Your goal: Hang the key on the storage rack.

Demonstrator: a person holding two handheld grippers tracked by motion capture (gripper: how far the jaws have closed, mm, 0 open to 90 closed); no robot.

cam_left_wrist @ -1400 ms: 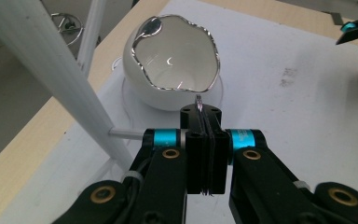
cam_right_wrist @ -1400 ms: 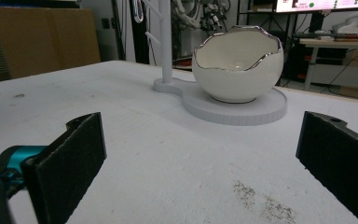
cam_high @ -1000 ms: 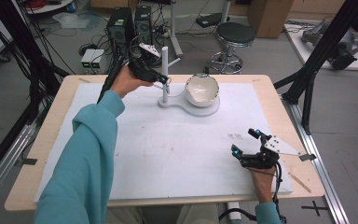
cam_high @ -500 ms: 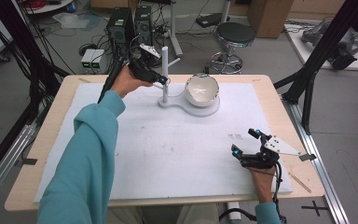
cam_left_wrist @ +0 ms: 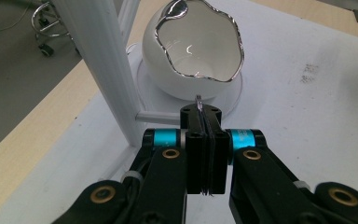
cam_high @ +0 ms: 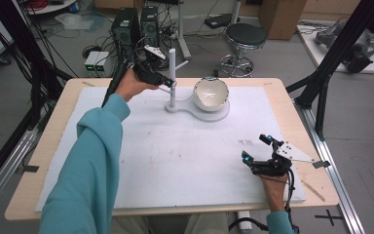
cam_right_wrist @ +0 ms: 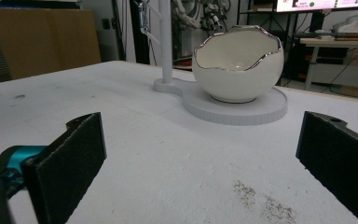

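Note:
A white stand has an upright post (cam_high: 172, 73) (cam_left_wrist: 102, 60) (cam_right_wrist: 165, 37) and a flat round base (cam_high: 219, 116) at the far middle of the table. A white eggshell-shaped bowl with a silver rim (cam_high: 210, 93) (cam_left_wrist: 198, 42) (cam_right_wrist: 237, 65) sits on that base. My left gripper (cam_high: 168, 84) (cam_left_wrist: 200, 112) is beside the post, close to its small side peg (cam_left_wrist: 158, 116), and is shut on a thin metal piece (cam_left_wrist: 198, 99) whose tip pokes out between the pads. My right gripper (cam_high: 255, 148) (cam_right_wrist: 200, 154) rests open near the front right of the table, aimed at the bowl, with nothing between its jaws.
A white mat (cam_high: 175, 151) covers the wooden table (cam_high: 53, 146), with a dark smudge (cam_right_wrist: 261, 198) just ahead of the right gripper. A black stool (cam_high: 245, 36), computer towers (cam_high: 126, 24) and cables stand on the floor beyond the far edge. Black frame struts (cam_high: 321, 83) rise at the right.

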